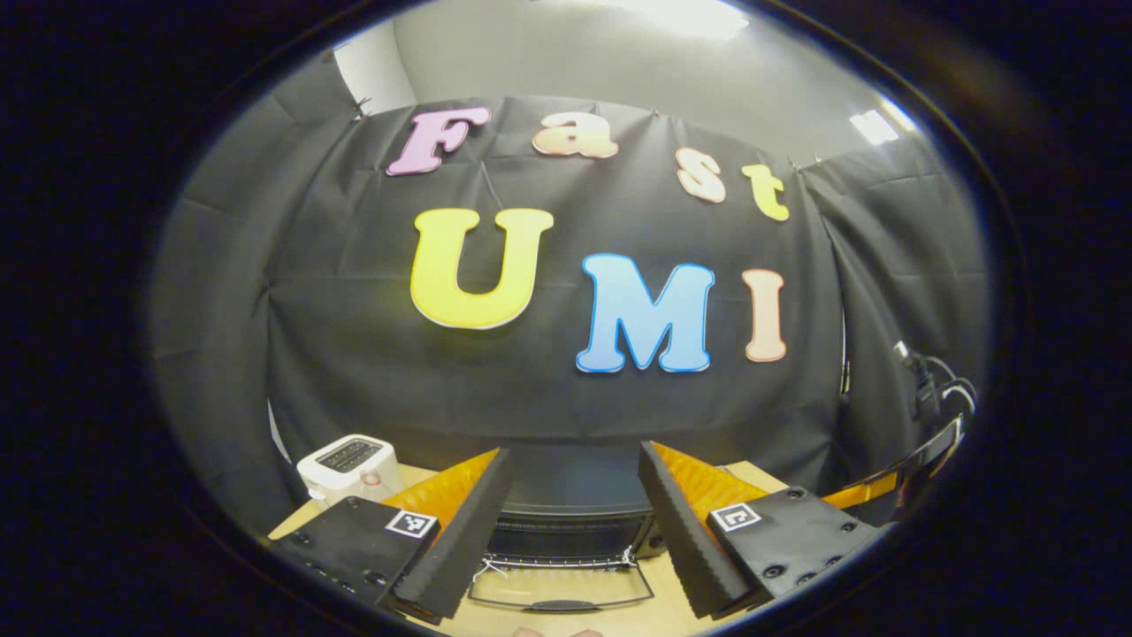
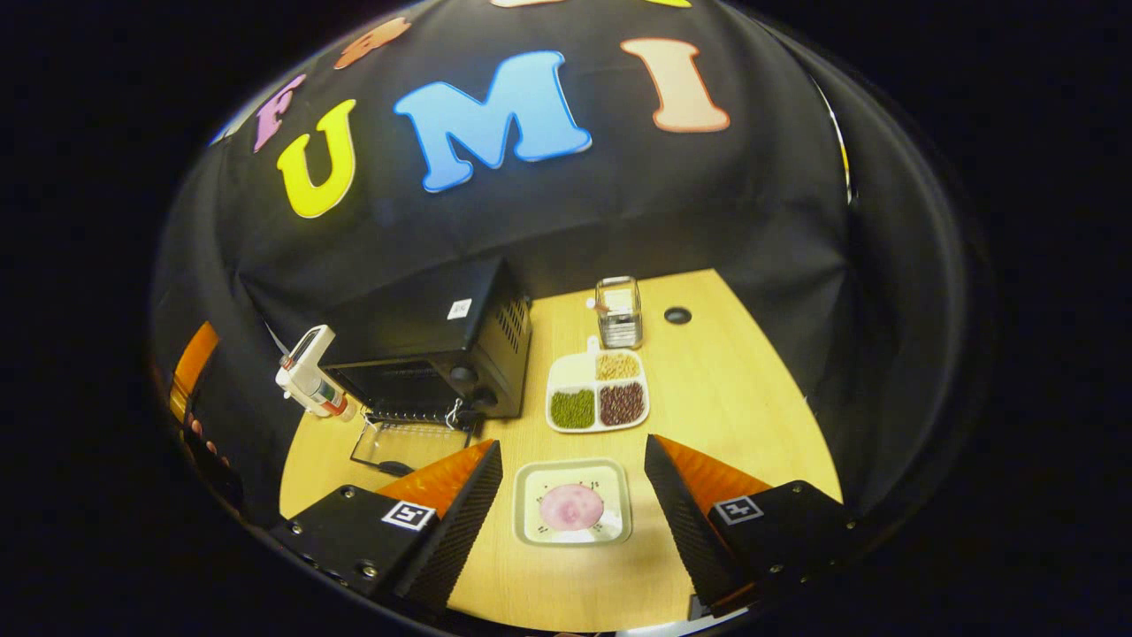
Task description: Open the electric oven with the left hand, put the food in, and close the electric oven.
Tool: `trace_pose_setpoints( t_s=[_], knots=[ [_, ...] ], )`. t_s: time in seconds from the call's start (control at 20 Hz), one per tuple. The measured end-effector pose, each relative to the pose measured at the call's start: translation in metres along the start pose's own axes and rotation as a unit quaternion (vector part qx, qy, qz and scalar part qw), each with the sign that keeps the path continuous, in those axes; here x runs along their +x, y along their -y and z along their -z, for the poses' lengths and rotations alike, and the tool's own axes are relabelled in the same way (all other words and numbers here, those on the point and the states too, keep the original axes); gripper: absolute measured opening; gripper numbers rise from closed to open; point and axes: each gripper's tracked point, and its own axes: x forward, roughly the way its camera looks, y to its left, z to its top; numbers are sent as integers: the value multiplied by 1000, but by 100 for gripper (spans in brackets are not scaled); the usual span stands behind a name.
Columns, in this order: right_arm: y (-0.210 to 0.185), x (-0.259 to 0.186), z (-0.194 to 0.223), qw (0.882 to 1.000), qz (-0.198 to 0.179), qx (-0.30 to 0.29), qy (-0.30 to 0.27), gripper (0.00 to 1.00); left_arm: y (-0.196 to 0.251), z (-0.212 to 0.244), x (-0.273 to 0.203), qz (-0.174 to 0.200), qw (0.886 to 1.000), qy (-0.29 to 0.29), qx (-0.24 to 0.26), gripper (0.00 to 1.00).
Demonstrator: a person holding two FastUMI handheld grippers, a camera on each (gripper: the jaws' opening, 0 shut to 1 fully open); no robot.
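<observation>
A: Is the oven (image 2: 433,345) open?

B: Yes. Its glass door (image 2: 402,447) lies flat on the bench (image 2: 734,398). My left tongs (image 1: 575,522) are spread wide, holding nothing, right in front of the door.

A: Where is the food?

B: The pink food (image 2: 571,506) sits on a square plate (image 2: 573,502), near the oven. My right tongs (image 2: 573,513) hang over it, spread wide, not pinching it.

A: What could go wrong?

B: I think the plate could tip if I pinch just one edge, and the food would slide off. It could also bump the door or the bean tray (image 2: 597,391) close by.
</observation>
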Motion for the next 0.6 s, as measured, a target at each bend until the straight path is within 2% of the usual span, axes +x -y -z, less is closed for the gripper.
trace_pose_setpoints(
  t_s=[0.15,0.3,0.35,0.45,0.5,0.55,0.6],
  knots=[
    [17,24,21,998,-6,31,-47,98,-5,-15,-14,-13,1000,7,0,100],
    [32,49,30,996,-6,56,-67,98,-14,-21,-25,-24,1000,14,4,100],
    [38,57,36,995,-3,60,-78,98,-18,-20,-27,-29,999,11,8,96],
    [49,75,51,993,8,50,-106,98,-24,-15,-30,-35,999,5,7,97],
    [57,83,58,991,21,41,-122,98,-28,-12,-32,-40,999,4,6,100],
    [61,89,63,990,25,35,-137,91,-33,-10,-35,-46,999,0,5,100],
    [65,95,70,987,31,30,-153,91,-38,-7,-37,-53,999,-4,4,97]
  ],
)
